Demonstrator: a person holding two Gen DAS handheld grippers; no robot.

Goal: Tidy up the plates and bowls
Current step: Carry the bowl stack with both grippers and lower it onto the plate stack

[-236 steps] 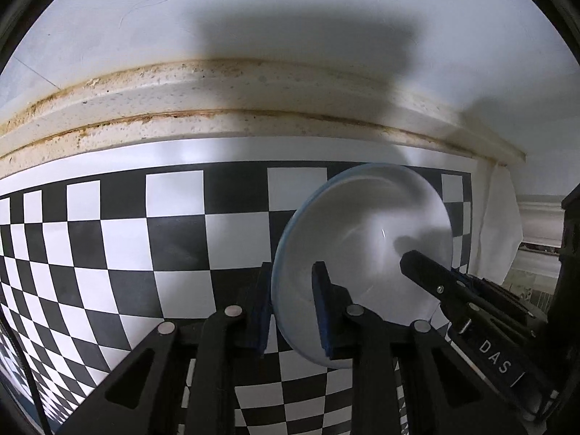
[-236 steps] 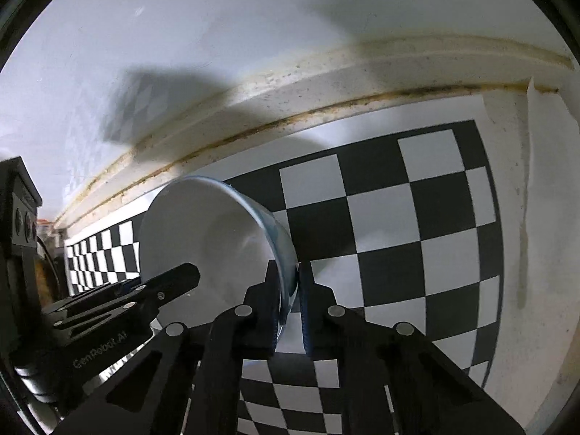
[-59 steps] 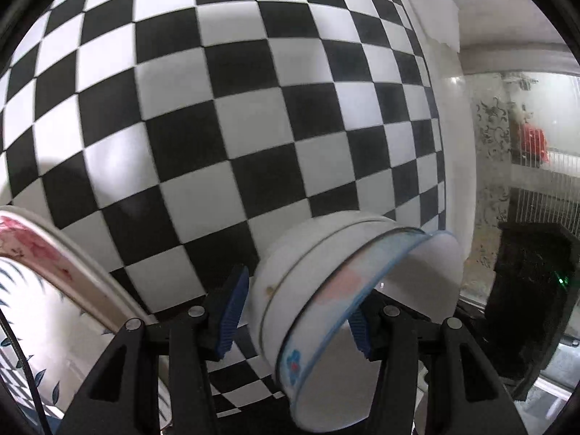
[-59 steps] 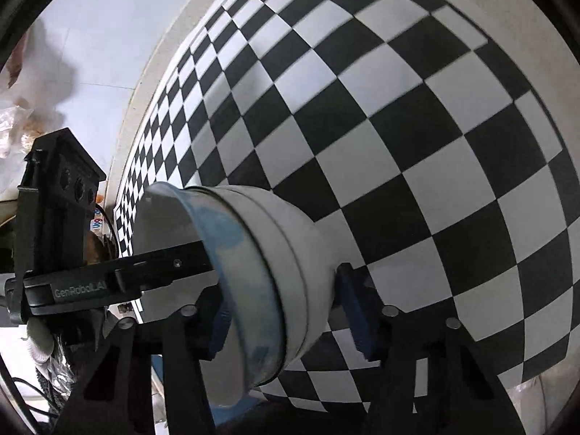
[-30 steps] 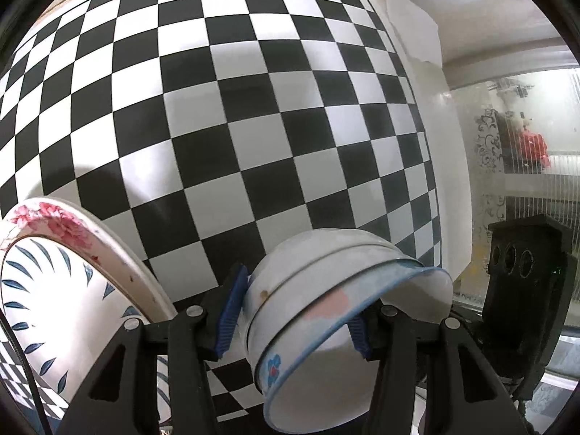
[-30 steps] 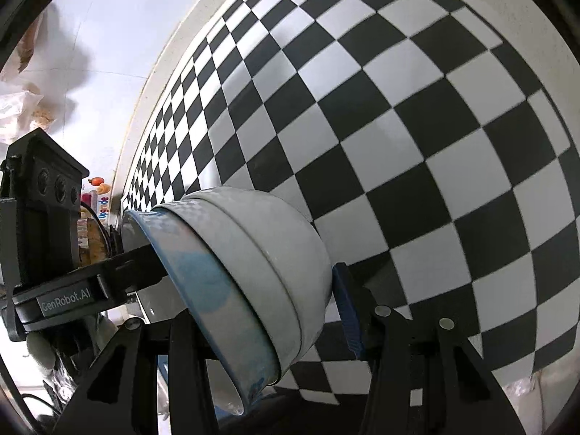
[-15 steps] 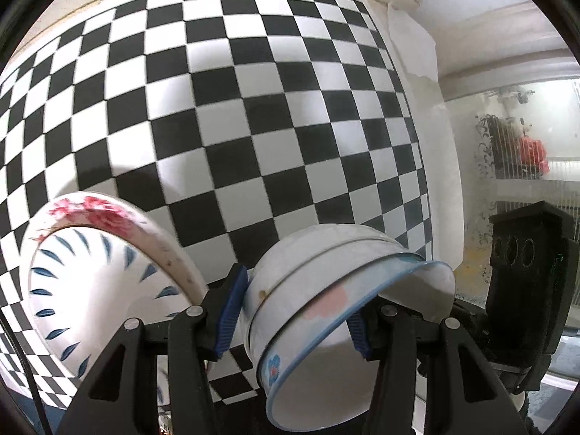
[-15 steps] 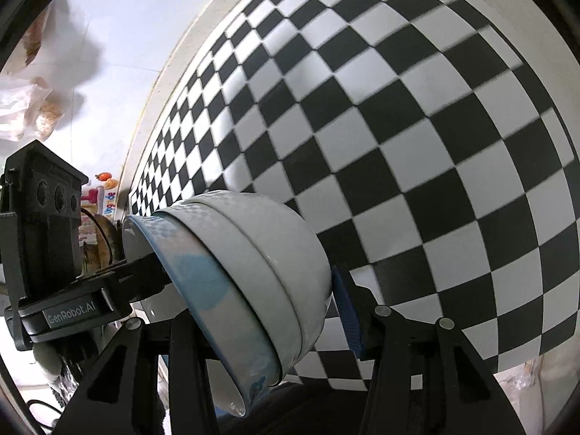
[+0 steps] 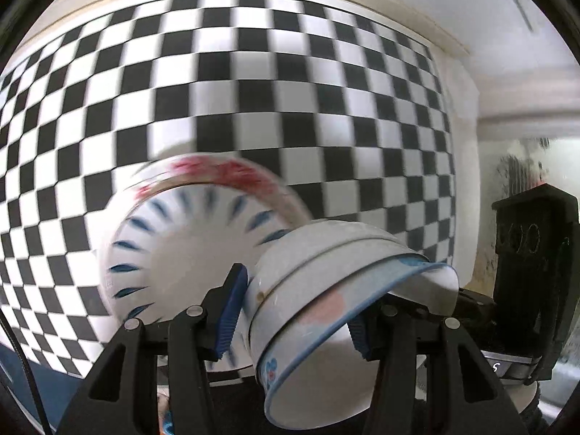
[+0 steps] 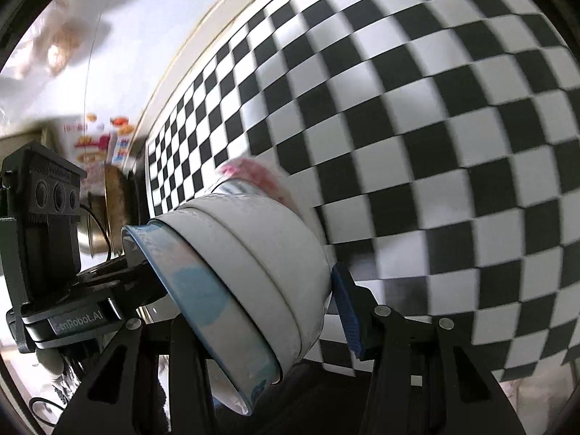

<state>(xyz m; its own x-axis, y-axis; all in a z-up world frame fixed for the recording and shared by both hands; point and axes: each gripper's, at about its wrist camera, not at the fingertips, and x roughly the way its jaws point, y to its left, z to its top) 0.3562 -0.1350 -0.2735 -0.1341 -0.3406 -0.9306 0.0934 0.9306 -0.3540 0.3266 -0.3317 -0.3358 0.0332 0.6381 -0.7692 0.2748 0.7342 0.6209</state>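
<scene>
A stack of nested white bowls (image 9: 337, 290), the inner one with a blue rim, is gripped from both sides. My left gripper (image 9: 295, 308) is shut on it, blue pads against the stack's sides. My right gripper (image 10: 253, 308) is shut on the same stack (image 10: 253, 272) from the opposite side. The stack is tilted and held above the checkered surface. A larger bowl with blue leaf marks and red flowers (image 9: 188, 239) sits just behind the stack; in the right wrist view only its red rim (image 10: 253, 174) shows. Both views are motion-blurred.
A black and white checkered cloth (image 9: 253, 90) covers the table. A white wall ledge (image 9: 453, 36) runs behind it. Colourful packages and a metal pot (image 10: 105, 181) stand at the far left of the right wrist view.
Both grippers moved with the bowl stack toward the flowered bowl, which has shifted from the left edge to just behind the stack. The grip is unchanged.
</scene>
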